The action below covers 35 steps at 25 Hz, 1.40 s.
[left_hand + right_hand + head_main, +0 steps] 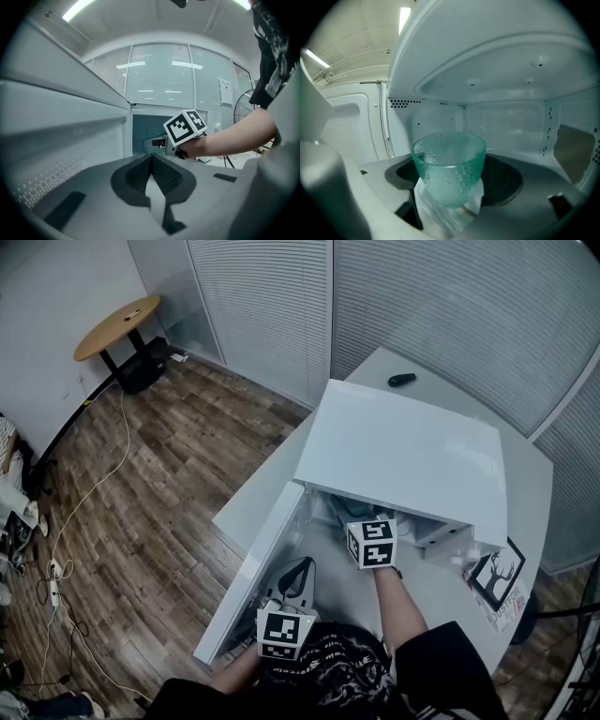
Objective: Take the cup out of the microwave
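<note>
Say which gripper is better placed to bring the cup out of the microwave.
Right. The right gripper is inside the microwave with the green cup held between its jaws; the left gripper is shut and outside.

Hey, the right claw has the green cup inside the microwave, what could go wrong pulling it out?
One: the right claw grips the glass cup low down, so it may tip or slip. Two: the cup's rim could clip the frame of the microwave on the way out. Three: the left claw, shut and empty, sits beside the open door; a nudge might swing it into the path.
</note>
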Available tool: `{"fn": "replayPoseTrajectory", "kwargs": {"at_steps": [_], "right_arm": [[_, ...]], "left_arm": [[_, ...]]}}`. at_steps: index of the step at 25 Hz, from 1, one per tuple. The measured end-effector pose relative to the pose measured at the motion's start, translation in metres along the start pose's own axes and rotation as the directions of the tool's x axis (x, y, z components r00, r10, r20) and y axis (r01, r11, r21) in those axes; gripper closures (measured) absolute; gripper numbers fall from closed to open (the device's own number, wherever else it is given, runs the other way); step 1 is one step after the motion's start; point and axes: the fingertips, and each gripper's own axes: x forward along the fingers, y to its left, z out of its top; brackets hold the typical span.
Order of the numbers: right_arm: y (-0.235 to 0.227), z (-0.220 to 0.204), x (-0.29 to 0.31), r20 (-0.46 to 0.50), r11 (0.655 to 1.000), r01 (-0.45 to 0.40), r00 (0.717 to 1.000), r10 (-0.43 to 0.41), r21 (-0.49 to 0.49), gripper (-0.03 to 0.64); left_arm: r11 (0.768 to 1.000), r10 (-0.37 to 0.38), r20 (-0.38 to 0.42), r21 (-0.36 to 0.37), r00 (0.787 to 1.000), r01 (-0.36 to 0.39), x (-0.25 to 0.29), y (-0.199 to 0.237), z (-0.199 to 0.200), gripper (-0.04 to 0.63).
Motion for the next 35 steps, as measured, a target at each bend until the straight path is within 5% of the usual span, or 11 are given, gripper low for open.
{"fn": "replayPoseTrajectory", "kwargs": {"at_steps": [35], "right_arm": [[0.003,-0.019,-0.075,-0.006,0.999,0.033,0.999,-0.033,0.003,0.233]], "left_arm": [[0.996,-0.036,0.033,-0.075,0.999,0.038,0.003,-0.025,0.003,0.589]]}}
